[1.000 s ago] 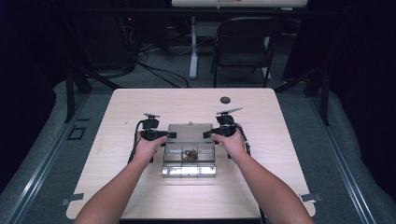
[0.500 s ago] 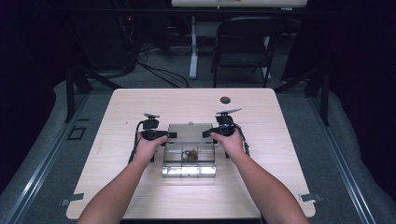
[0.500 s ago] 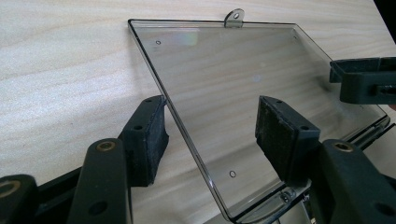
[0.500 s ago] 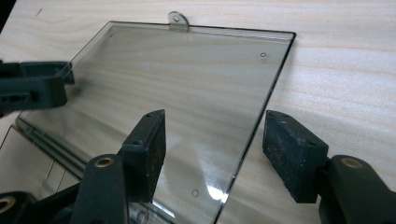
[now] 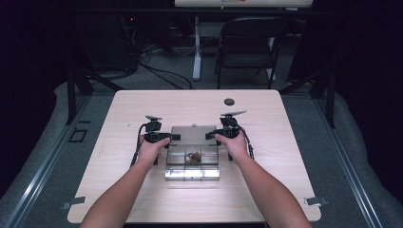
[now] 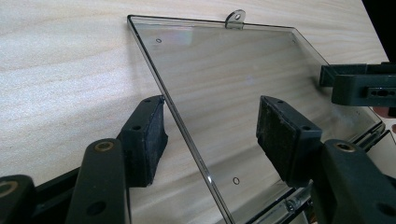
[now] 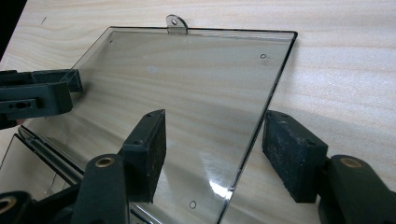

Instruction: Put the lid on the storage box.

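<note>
High view: a clear plastic box (image 5: 192, 164) sits at mid-table on the wooden table (image 5: 285, 142), just in front of the person. Its clear lid (image 5: 193, 134) is thrown open and lies back flat on the far side, away from the person. Box and lid together run near-to-far; the hinge line runs left-right. Something small and brown (image 5: 192, 156) lies in a middle compartment; too small to identify. The left gripper (image 5: 167, 137) is at the lid's left edge, the right gripper (image 5: 212, 135) at its right edge, tips pointing inward toward each other. A small dark disc (image 5: 229, 101) lies well apart, toward the far edge.

Left gripper view: this shows what the high view cannot. The jaws are spread and straddle the lid's (image 6: 243, 93) side edge, one pad outside over bare wood, one over the lid panel; neither pad presses the edge. The lid's small tab (image 6: 235, 18) with a hole sticks out from its far edge. The other gripper's tip (image 6: 359, 84) comes in at right.

Right gripper view: mirror picture. Jaws spread, astride the opposite side edge of the lid (image 7: 187, 84), not pinching. The tab (image 7: 176, 23) points away. The hinge (image 7: 46, 149) and a box compartment show at lower left.
</note>
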